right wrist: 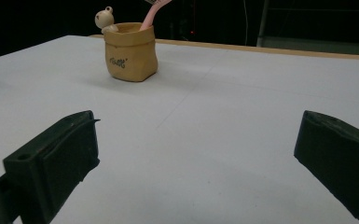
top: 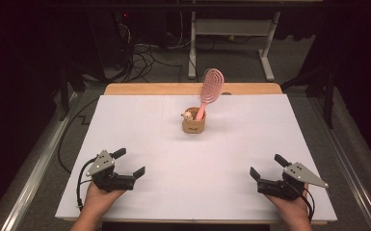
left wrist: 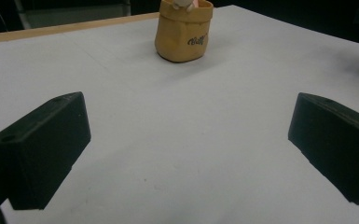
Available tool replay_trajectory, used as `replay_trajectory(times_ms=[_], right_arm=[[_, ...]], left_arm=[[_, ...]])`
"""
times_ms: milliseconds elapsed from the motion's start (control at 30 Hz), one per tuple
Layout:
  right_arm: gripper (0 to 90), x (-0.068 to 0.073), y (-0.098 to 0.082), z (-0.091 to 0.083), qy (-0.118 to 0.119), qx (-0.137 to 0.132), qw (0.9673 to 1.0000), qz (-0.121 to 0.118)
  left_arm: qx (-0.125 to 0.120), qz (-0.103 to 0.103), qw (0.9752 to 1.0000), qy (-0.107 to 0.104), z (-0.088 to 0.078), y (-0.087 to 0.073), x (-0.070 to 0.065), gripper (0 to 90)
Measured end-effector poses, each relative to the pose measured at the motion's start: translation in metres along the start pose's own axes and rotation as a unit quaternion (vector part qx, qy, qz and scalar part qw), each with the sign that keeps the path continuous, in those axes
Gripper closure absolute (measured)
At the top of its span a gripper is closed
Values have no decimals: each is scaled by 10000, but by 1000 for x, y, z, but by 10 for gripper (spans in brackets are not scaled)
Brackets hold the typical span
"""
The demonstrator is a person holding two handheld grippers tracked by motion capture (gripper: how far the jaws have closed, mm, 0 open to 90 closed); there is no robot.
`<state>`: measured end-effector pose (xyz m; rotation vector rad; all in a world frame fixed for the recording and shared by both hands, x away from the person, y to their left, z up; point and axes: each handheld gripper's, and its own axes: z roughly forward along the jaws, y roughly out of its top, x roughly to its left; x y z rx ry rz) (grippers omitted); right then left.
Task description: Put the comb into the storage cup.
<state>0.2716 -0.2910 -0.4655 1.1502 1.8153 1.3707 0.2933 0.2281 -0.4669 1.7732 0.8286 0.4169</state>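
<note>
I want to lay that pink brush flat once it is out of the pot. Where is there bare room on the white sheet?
The white sheet is bare left and right of the tan pot, and between it and the left gripper and right gripper. The crowded spot is the pot itself, holding the pink brush and a small figure.

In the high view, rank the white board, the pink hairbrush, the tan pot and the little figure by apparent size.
1. White board
2. Pink hairbrush, taller than the pot
3. Tan pot
4. Little figure at the pot's rim, by far the smallest
</note>
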Motion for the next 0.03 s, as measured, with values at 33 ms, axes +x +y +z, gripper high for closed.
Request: replay_trajectory(times_ms=[33], right_arm=[[4, 0, 0, 0, -13, 4, 10000, -14]], left_arm=[[-5, -4, 10000, -5, 0, 0, 0, 0]])
